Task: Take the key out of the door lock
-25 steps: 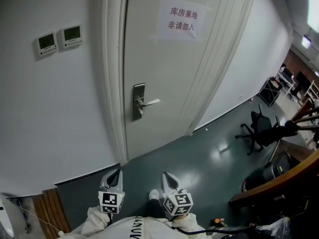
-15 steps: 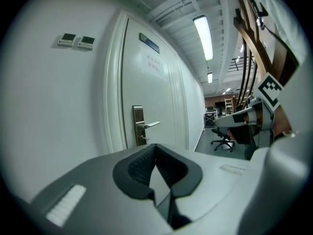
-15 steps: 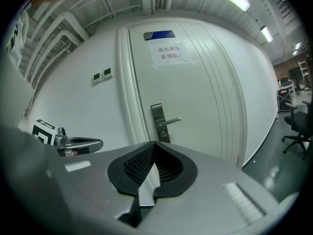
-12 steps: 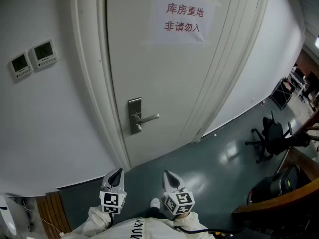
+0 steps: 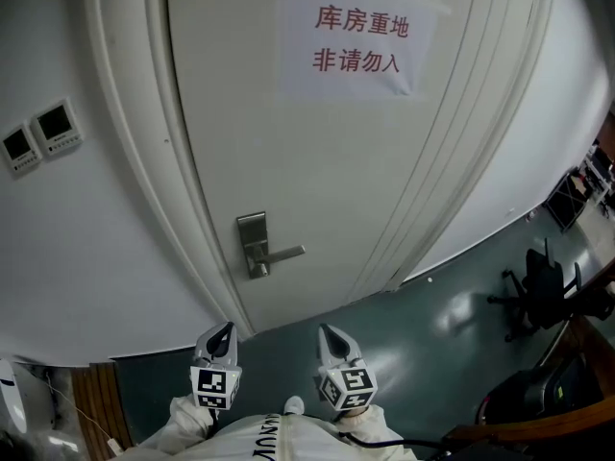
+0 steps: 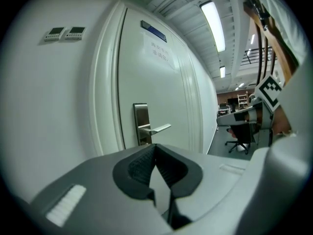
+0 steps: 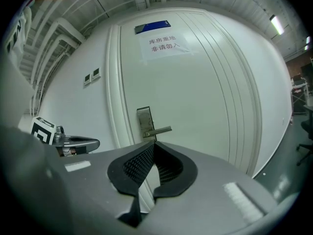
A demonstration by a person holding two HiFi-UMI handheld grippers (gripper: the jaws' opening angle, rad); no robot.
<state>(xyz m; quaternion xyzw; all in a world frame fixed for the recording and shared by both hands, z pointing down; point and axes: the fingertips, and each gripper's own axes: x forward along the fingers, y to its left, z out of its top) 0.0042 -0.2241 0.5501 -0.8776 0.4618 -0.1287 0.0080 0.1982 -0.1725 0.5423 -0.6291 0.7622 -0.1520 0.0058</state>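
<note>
A white door point(image 5: 327, 181) carries a steel lock plate point(image 5: 253, 245) with a lever handle point(image 5: 284, 253) pointing right. A small dark stub below the lever may be the key point(image 5: 258, 271); it is too small to be sure. My left gripper point(image 5: 220, 338) and right gripper point(image 5: 332, 338) are held low and close to my body, well short of the door, both shut with nothing between the jaws. The left gripper view shows the lock plate point(image 6: 141, 123) just above the shut jaw tips of the left gripper point(image 6: 155, 146). The right gripper view shows the lock plate point(image 7: 145, 122) above the right gripper point(image 7: 154, 144).
A paper sign point(image 5: 357, 38) is stuck high on the door. Two small wall control panels point(image 5: 38, 133) sit left of the door frame. A black office chair point(image 5: 538, 292) stands on the grey floor to the right, and a wooden slatted piece point(image 5: 91, 401) lies at the lower left.
The head view has come closer to the door, so the door and lock plate look larger and the chair has slid toward the right edge. Both grippers keep their place, still shut.
</note>
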